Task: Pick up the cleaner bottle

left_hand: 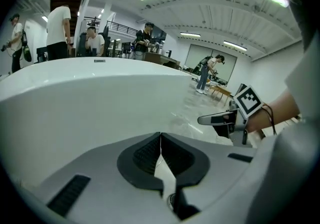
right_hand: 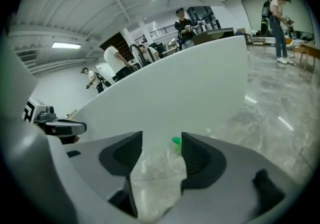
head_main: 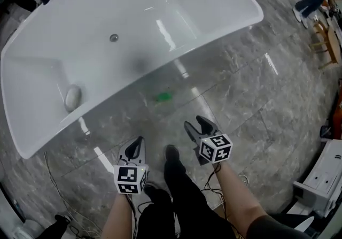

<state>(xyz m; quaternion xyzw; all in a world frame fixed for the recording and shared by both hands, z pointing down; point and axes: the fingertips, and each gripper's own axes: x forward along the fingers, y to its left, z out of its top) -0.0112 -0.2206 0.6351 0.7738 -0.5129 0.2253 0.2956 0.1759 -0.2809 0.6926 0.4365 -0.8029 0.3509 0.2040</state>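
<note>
Head view gives me the cleaner bottle [head_main: 164, 96] only as a small green blur on the grey stone floor [head_main: 251, 88]. It sits just beside the outer wall of the white bathtub [head_main: 214, 8] and ahead of both tools. I cannot tell from here whether it stands upright or lies on its side.

Nothing grips it, so I judge the pick-up not yet begun; this is the approach. My right gripper [head_main: 194, 122] has its jaws standing apart with nothing between the pads. In the right gripper view the green of the bottle shows through that gap, close against the inner edge of the right-hand jaw but well beyond the tips. My left gripper [head_main: 139, 141] has its jaws closed together on nothing and points at the tub wall, so I take it to be idle here.

What is left, as I read it, is the whole of the task: bring the open jaws around the bottle, centre it in the gap, close on it and lift it off the floor
</note>
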